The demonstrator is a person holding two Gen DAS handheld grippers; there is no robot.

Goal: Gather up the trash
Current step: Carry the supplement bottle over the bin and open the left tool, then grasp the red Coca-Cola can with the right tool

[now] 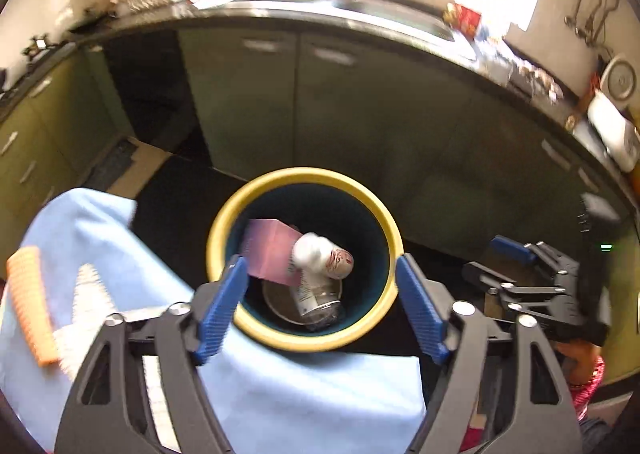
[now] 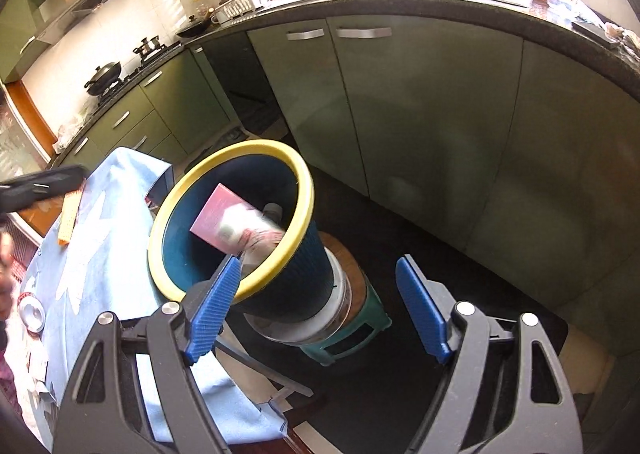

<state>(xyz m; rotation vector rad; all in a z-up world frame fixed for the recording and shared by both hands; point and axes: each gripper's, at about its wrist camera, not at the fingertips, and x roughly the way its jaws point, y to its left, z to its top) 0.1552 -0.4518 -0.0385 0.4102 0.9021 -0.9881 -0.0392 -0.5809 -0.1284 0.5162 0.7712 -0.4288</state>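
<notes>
Bottle (image 1: 324,260) in yellow-rimmed bin (image 1: 224,222), below left gripper (image 1: 320,286), jaws apart, empty.

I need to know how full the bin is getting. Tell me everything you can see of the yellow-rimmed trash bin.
The trash bin is a round, tapering bucket, dark ribbed outside, teal inside, with a thick yellow rim. It looks like plastic. It stands upright on a round base over a green stool, beside the table with the blue cloth. Inside lie a pink box, a white bottle-like item and a clear bottle; much of the inner wall shows. No gripper touches it.
</notes>
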